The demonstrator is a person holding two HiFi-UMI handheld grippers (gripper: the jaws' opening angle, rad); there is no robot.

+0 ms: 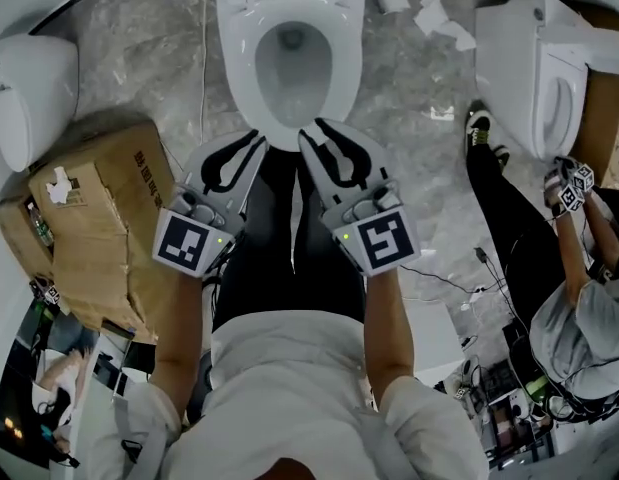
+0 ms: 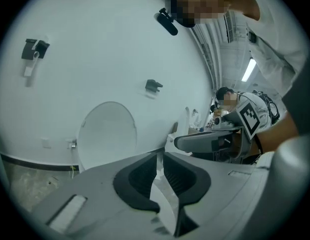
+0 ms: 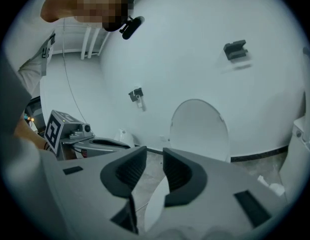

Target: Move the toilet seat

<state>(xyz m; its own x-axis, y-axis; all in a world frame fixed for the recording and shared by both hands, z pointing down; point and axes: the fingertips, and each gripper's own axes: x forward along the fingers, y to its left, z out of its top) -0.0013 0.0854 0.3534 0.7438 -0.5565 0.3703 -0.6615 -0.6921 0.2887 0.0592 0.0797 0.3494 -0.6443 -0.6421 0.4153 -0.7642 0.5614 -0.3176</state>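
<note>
Beside the white oval toilet seat [image 1: 239, 63], left gripper [image 1: 252, 140] and right gripper [image 1: 311, 130] fingers gape narrowly.
</note>
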